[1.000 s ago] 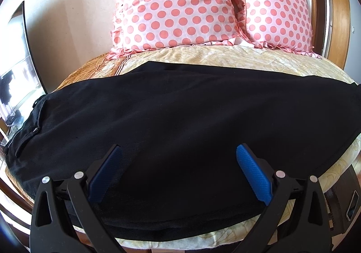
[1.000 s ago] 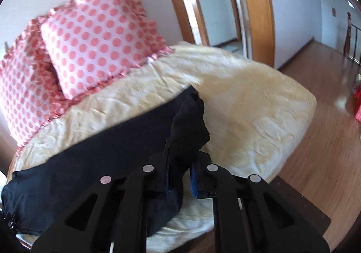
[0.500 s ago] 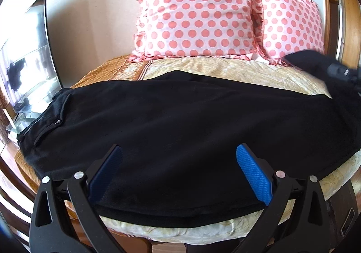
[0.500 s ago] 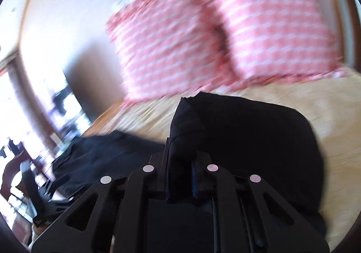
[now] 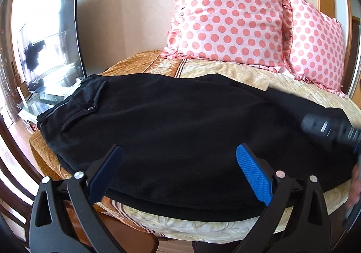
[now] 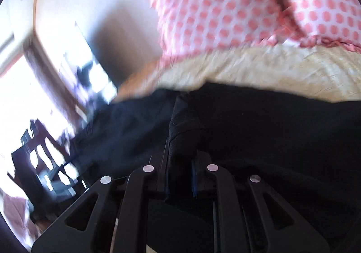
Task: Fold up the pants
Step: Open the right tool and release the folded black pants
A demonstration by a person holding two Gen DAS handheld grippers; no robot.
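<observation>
Black pants (image 5: pixel 180 122) lie flat across the bed, waistband and a buttoned pocket at the left. My left gripper (image 5: pixel 178 169) is open and empty, its blue pads (image 5: pixel 252 174) hovering over the near edge of the pants. My right gripper (image 6: pixel 180 162) is shut on the pants' leg end (image 6: pixel 182 126), carried over the rest of the black cloth (image 6: pixel 270 131) toward the waistband. The right gripper's body shows blurred at the right of the left wrist view (image 5: pixel 327 129).
Two pink polka-dot pillows (image 5: pixel 227 20) lean on the wall at the head of the cream and orange bedspread (image 5: pixel 203 226). A television (image 5: pixel 47 43) on a glass stand is left of the bed. Dark chairs (image 6: pixel 42 153) stand beyond it.
My right gripper has swung the leg end from the bed's right side leftward over the pants. My left gripper has shifted its view to the left; it stays open.
</observation>
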